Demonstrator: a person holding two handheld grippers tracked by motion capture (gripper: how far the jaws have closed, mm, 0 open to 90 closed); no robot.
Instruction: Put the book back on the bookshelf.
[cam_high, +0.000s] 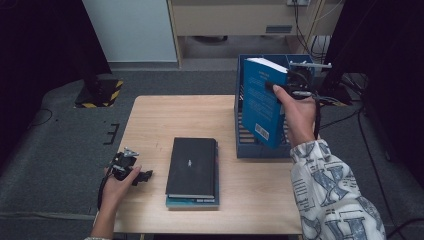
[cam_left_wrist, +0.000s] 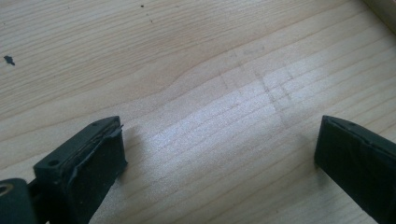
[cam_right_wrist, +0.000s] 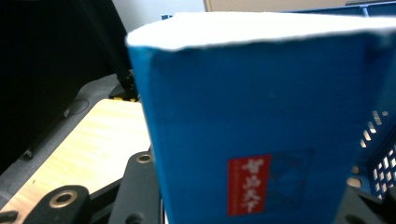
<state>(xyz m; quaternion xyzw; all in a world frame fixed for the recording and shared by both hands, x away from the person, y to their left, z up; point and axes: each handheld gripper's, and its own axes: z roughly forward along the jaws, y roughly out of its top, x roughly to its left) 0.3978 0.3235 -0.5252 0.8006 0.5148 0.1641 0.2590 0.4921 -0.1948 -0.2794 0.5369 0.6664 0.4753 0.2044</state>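
1. A blue book (cam_high: 261, 102) is clamped upright between the jaws of the right hand-held gripper (cam_high: 280, 90), and is held over the blue crate (cam_high: 240, 145) at the desk's (cam_high: 150, 120) far right.
2. The left hand-held gripper (cam_high: 142, 176) is rested low on the desk's near left, its jaws spread wide with nothing between them.
3. Two stacked books (cam_high: 192, 170), the top one black, are laid flat at mid-desk.

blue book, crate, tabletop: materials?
Blue book: paper pages, smooth card cover, probably coated; white page edges show. Crate: looks like moulded blue plastic, with slotted walls. Tabletop: pale wood or wood-look laminate, matte grain lines.
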